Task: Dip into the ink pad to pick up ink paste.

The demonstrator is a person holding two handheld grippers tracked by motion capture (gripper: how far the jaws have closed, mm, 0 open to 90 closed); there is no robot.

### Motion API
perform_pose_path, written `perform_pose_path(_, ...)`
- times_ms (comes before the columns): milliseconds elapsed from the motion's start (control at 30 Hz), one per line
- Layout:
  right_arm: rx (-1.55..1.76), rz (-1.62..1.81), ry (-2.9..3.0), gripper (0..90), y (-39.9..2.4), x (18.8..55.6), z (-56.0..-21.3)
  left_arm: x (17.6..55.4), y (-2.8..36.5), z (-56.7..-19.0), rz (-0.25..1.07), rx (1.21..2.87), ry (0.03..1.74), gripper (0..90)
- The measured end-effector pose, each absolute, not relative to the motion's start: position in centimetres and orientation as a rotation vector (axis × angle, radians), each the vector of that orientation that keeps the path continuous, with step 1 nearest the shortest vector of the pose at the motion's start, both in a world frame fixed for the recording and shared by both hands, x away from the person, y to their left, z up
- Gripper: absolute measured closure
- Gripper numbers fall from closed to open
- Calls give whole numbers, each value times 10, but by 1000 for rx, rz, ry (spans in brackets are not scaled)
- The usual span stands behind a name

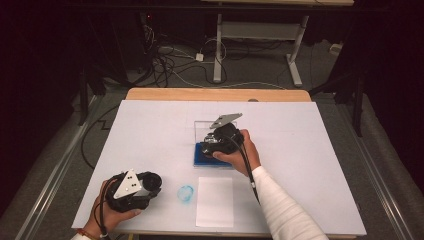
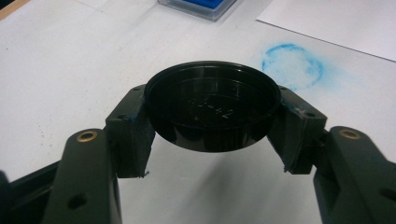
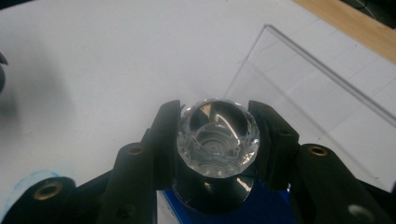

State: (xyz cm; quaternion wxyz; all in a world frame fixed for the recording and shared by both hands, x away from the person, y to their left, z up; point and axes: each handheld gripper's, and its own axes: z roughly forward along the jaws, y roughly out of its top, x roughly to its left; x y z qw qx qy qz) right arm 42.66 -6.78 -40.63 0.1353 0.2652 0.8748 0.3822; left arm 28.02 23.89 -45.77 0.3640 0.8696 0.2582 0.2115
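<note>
The right claw (image 3: 217, 140) is gripping a crystal-topped stamp (image 3: 218, 138) over the blue ink pad (image 1: 202, 154), seemingly inking it, while the left claw (image 2: 212, 126) is clamping the black cap (image 2: 212, 105), leaving the blank paper (image 1: 215, 201) beside it unstamped.

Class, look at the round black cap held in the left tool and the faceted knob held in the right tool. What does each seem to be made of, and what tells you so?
Black cap: likely moulded plastic, glossy; it shows soft reflections, a thin rim and raised characters inside.
Faceted knob: clear glass or acrylic, polished; you see through it, and its cut facets catch bright glints. Which of the two, the look leaves open.
</note>
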Motion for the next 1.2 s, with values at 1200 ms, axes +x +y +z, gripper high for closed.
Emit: perform_pose_path(1200, 795, 1127, 2552, 570, -63, 430, -434, 279, 237, -458, 546, 2242, 657, 365)
